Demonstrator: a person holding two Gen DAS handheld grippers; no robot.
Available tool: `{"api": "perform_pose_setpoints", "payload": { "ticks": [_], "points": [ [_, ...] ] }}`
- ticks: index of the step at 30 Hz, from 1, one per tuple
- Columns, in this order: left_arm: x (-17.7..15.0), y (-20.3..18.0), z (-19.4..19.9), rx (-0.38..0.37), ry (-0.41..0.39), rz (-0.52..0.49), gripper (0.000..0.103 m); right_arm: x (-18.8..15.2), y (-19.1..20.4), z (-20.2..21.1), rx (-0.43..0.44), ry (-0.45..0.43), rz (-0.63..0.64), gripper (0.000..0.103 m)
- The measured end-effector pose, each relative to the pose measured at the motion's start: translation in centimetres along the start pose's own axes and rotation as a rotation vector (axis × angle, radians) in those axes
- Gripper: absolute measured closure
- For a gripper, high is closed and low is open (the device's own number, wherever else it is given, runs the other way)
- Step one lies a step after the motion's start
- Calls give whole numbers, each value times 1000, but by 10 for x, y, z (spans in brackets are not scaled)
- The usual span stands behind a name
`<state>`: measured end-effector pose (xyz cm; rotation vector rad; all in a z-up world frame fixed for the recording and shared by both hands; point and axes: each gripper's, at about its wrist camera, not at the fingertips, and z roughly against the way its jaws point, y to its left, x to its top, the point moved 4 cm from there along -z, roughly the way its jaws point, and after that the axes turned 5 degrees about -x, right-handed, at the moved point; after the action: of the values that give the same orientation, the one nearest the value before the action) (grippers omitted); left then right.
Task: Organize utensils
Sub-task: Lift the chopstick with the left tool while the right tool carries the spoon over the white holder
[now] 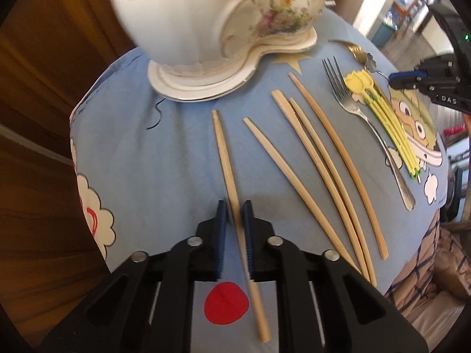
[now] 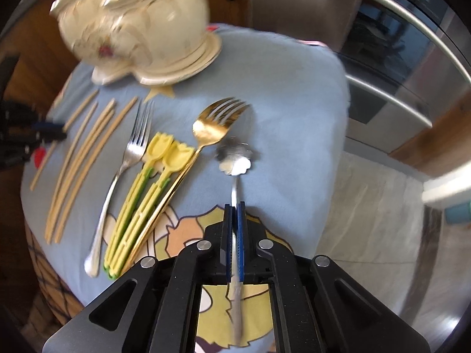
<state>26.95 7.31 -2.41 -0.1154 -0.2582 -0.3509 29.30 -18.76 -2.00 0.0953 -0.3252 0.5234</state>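
Note:
My left gripper is shut on a wooden chopstick that points away over the blue cloth. Several more chopsticks lie to its right, then a silver fork and yellow tulip-shaped utensils. My right gripper is shut on the handle of a silver flower-shaped spoon, held just above the cloth. Left of it lie a gold fork, the yellow utensils, the silver fork and the chopsticks.
A large white floral ceramic vessel stands at the far edge of the cloth, also in the right wrist view. A steel oven front is to the right. The right gripper shows at the left wrist view's right edge.

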Motion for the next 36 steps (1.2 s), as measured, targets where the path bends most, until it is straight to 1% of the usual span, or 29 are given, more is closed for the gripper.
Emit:
{"api": "perform_pose_setpoints", "payload": {
  "ticks": [2, 4, 8, 11, 14, 17, 20, 25, 29, 33, 36],
  "points": [
    [-4, 4, 3, -17, -34, 34, 98, -3, -5, 5, 29, -41, -58, 99],
    [-11, 7, 7, -32, -70, 62, 99, -8, -10, 12, 64, -88, -113, 99],
    [-28, 6, 20, -59, -152, 98, 99, -13, -11, 29, 85, -180, -167, 99],
    [-37, 6, 34, -89, -232, 123, 99, -16, -3, 42, 76, -245, -155, 99],
    [-45, 4, 54, -100, -329, 146, 99, -18, 7, 57, 63, -309, -129, 99],
    [-45, -7, 76, -101, -422, 154, 99, -18, 15, 73, 53, -378, -113, 99],
    [-46, -8, 103, -95, -514, 158, 98, -16, 21, 91, 47, -443, -108, 99],
    [-34, -10, 149, -71, -701, 157, 98, -3, 29, 123, 50, -548, -98, 99],
    [-6, -9, 178, -63, -841, 151, 98, 18, 37, 148, 79, -623, -95, 99],
    [33, -7, 195, -49, -929, 147, 98, 47, 45, 165, 124, -699, -90, 99],
    [59, 1, 203, -56, -970, 176, 98, 68, 49, 168, 160, -735, -94, 99]
  ]
}}
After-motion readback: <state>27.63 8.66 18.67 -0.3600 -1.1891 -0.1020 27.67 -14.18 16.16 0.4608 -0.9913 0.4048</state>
